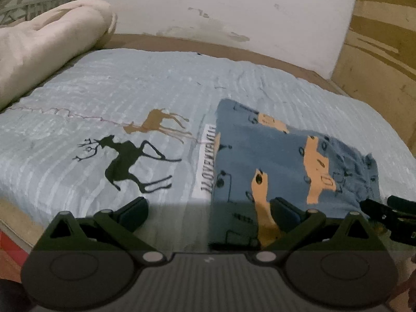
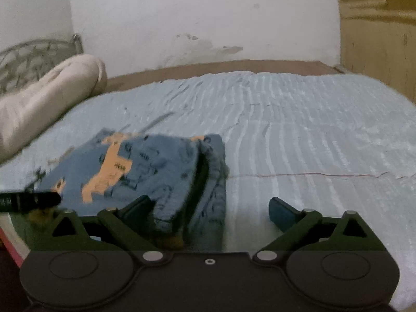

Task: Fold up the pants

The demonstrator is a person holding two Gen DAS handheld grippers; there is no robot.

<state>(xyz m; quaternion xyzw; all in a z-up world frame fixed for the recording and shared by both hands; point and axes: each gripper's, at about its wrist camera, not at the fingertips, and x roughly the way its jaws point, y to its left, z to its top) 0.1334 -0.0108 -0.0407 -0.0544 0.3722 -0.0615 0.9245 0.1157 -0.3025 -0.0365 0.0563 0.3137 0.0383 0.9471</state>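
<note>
The blue patterned folded pants [image 2: 145, 171] are motion-blurred in the right wrist view — near edge hidden behind the gripper body; the rolled cream blanket [image 1: 39, 54] is cut off at the left edge.

From my left gripper's camera I see one white strip [image 1: 206, 161] printed on the bedspread [image 1: 145, 83], with dark upside-down capitals that seem to read "ILOVEHEALTH"; I can't be sure.
</note>
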